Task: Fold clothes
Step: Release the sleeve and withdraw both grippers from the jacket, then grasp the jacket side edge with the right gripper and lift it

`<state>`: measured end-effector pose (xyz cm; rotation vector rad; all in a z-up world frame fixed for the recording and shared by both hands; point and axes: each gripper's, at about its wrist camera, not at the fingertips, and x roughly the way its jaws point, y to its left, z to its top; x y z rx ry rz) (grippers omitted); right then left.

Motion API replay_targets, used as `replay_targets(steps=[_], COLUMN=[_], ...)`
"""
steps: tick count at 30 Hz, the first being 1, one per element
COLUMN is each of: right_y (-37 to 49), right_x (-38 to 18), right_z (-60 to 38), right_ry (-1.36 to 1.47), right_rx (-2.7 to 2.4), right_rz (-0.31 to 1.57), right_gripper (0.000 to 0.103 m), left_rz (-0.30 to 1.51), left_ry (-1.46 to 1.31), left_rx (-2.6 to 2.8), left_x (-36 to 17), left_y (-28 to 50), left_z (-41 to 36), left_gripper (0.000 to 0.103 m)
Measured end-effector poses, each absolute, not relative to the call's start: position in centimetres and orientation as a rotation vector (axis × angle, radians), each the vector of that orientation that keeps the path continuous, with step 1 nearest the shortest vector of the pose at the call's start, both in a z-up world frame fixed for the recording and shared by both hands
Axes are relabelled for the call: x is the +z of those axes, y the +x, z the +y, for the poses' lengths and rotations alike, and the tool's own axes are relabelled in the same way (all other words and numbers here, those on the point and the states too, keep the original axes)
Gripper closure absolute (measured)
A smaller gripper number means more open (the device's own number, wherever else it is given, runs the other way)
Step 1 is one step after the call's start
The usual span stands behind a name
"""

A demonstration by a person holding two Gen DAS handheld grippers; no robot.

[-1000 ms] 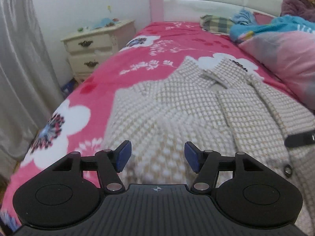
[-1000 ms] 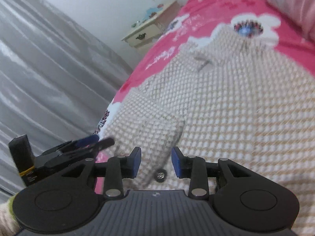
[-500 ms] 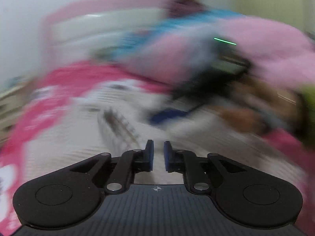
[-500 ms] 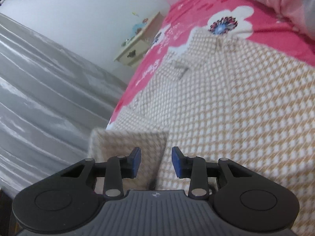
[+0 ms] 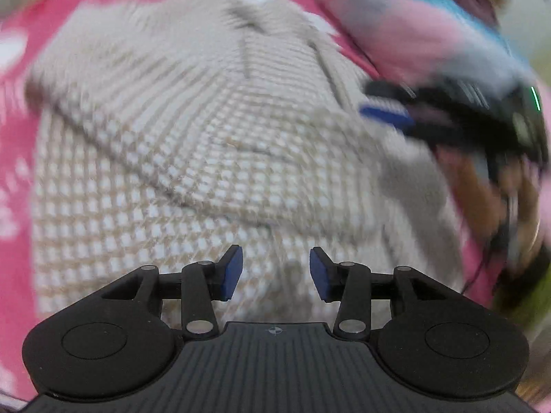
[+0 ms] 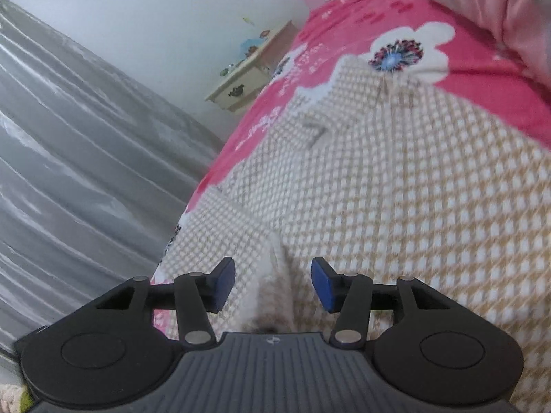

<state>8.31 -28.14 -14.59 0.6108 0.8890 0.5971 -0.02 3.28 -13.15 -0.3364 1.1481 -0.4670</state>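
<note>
A beige and white houndstooth jacket (image 5: 193, 130) lies spread on the pink flowered bedspread (image 6: 482, 79). In the blurred left wrist view one side is folded across the body. My left gripper (image 5: 275, 273) hovers open above the hem, nothing between its blue pads. The right gripper (image 5: 389, 117) shows at the right of that view, held by a hand. In the right wrist view my right gripper (image 6: 273, 284) is open, with a raised ridge of the jacket (image 6: 413, 189) lying loosely between its pads.
A cream nightstand (image 6: 248, 75) stands by the white wall beyond the bed. Grey curtains (image 6: 79, 158) hang along the left. Pink and blue bedding (image 5: 413, 31) is piled at the bed's far right, with a person beyond it.
My left gripper swung right while narrowing, then came back over the jacket and widened. My right gripper opened wider, and the fabric flap it was around has dropped.
</note>
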Motion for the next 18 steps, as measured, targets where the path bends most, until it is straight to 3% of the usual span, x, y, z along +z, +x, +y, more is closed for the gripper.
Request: replay_targets(steps=[2,5,6,8,18], right_y=[8.6,9.0,9.1,9.1,6.3], right_x=[-14.8,-15.5,-15.9,-16.6,-15.9], right_z=[-27.6,-25.8,-25.2,-24.7,-27.4], right_ry=[0.573,0.451,0.426,0.432,0.899], right_rx=[0.637,0.659,0.660,0.673,0.782], right_rz=[0.925,0.990,1.014,1.074,1.063], right_gripper=[0.033,0.032,0.037,0.087,0.091], left_rz=[1.202,1.255,1.252,1.247,1.200], left_ry=[-0.496,-0.658,-0.695,-0.770,-1.132], left_rx=[-0.453,-0.419,-0.423,-0.431,-0.469], left_x=[-14.3,-15.9,-16.1,-16.6,-18.9], left_y=[1.5,2.7,2.7,2.6,2.2], left_z=[4.2,5.3,5.4,5.7,7.3], left_gripper=[0.055,0.054,0.054,0.054,0.044])
